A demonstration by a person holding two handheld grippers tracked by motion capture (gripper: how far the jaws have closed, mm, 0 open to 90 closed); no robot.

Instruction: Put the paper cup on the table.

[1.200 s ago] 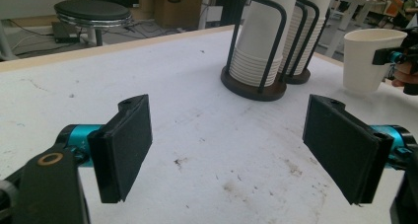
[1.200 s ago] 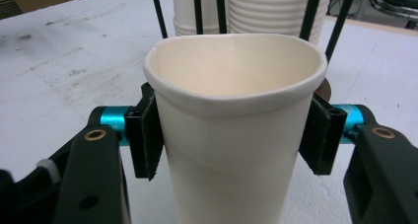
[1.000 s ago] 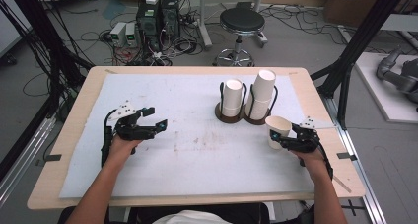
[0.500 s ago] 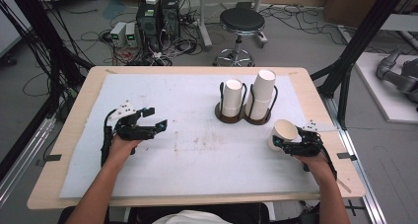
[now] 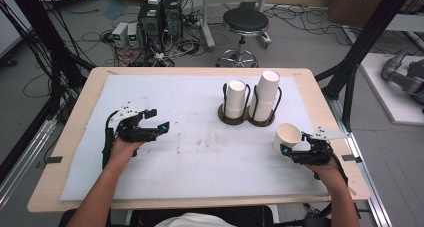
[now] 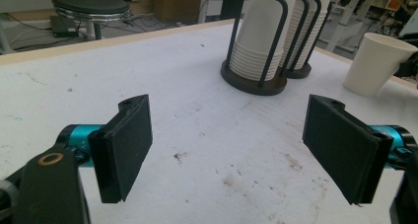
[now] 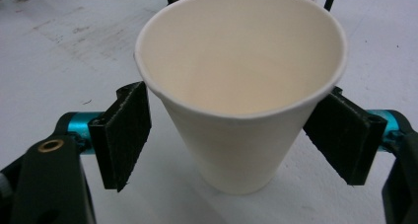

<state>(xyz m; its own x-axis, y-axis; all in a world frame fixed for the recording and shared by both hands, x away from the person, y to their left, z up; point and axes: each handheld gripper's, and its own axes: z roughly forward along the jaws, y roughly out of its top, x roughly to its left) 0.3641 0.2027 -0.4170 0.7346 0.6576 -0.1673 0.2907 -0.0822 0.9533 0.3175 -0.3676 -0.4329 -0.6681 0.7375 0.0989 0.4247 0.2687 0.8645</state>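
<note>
A single white paper cup [image 5: 287,137] [image 7: 241,100] stands upright on the white mat [image 5: 200,167] near the table's right edge. My right gripper [image 5: 292,146] [image 7: 226,145] is open, one jaw on each side of the cup, with small gaps to its wall. Two stacks of white paper cups [image 5: 235,99] [image 5: 265,94] sit upside down in dark wire holders at the back middle. My left gripper [image 5: 158,118] [image 6: 226,150] hovers open over the mat's left part with nothing between its jaws. In the left gripper view the stacks [image 6: 259,41] and the single cup [image 6: 374,63] lie ahead.
The mat covers most of the wooden table [image 5: 75,122] and carries faint brown stains [image 5: 187,147] in the middle. A black stool [image 5: 245,22] and computer boxes [image 5: 160,12] stand on the floor beyond the far edge. Black frame posts [image 5: 350,77] rise at the right.
My right gripper moved slightly nearer and lower with the cup, which went from tilted to upright on the mat. The left gripper stayed put.
</note>
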